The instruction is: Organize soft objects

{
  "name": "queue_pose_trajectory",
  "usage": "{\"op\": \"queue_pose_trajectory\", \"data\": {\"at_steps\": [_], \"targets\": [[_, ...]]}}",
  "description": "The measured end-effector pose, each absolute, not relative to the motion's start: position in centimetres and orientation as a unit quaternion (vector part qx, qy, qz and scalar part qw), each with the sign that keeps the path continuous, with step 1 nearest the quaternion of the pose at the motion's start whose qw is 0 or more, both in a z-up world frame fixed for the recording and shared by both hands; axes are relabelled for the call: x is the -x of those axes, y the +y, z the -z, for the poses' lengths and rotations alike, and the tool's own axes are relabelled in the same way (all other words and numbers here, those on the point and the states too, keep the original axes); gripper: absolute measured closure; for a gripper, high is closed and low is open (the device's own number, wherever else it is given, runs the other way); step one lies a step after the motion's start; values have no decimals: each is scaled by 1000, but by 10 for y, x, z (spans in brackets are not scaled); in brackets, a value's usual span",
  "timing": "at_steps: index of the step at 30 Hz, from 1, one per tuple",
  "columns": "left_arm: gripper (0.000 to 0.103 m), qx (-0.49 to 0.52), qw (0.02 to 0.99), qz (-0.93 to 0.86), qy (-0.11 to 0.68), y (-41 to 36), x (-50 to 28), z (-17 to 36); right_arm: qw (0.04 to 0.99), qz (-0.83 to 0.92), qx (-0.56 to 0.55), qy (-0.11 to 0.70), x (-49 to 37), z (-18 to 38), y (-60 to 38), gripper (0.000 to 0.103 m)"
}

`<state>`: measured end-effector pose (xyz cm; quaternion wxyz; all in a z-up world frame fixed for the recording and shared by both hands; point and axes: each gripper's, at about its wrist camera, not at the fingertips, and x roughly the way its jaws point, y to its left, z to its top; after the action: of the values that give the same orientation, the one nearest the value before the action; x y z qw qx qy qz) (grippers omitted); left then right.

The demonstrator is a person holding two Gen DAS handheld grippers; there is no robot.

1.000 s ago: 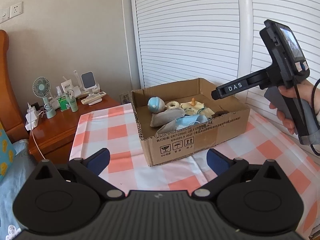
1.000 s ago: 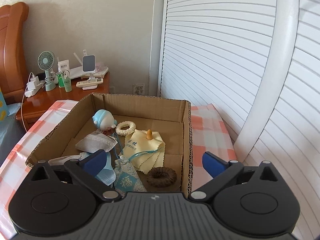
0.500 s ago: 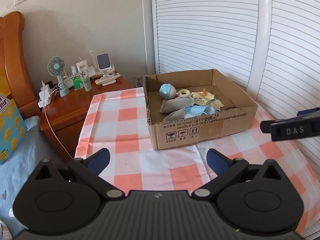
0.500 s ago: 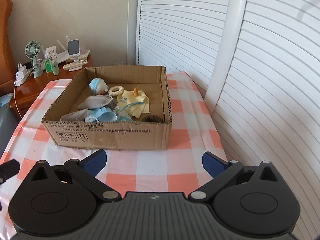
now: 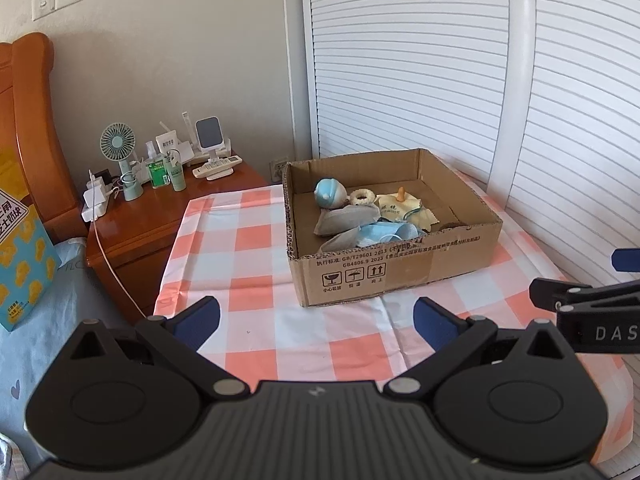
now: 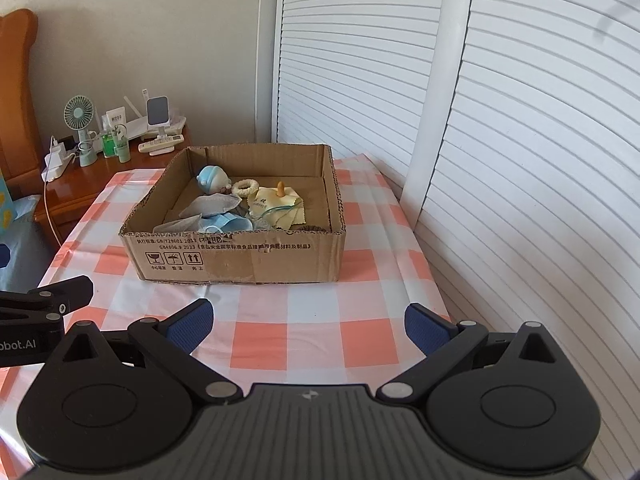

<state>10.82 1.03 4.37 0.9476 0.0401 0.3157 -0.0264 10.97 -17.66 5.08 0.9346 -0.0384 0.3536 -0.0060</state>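
An open cardboard box (image 5: 400,268) (image 6: 240,256) stands on the checked tablecloth (image 5: 256,344). Inside lie a blue plush toy (image 5: 329,192) (image 6: 212,178), a white fuzzy ring (image 5: 362,197), a yellow cloth (image 6: 276,204), grey and blue face masks (image 5: 352,218) (image 6: 216,224) and a dark scrunchie (image 6: 308,227). My left gripper (image 5: 316,318) is open and empty, held back from the box's near wall. My right gripper (image 6: 306,322) is open and empty, also short of the box. Each gripper shows at the edge of the other's view.
A wooden nightstand (image 5: 160,216) at the left holds a small fan (image 5: 116,152), bottles, a remote and chargers. White louvred doors (image 5: 480,80) stand behind and right of the table. A bed and a bag (image 5: 20,248) are at the far left.
Both grippers have pulled back and away from the box, which now looks smaller. The right gripper, earlier over the box, is now beside the left one. Both stay open.
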Motion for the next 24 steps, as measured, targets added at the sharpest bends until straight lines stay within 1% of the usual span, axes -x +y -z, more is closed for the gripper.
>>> {"op": "queue_pose_trajectory", "data": {"at_steps": [24], "targets": [[1,-35,948,33,315,8,-107,-48,938,8,33,344,-105,-56,-181,0]]}}
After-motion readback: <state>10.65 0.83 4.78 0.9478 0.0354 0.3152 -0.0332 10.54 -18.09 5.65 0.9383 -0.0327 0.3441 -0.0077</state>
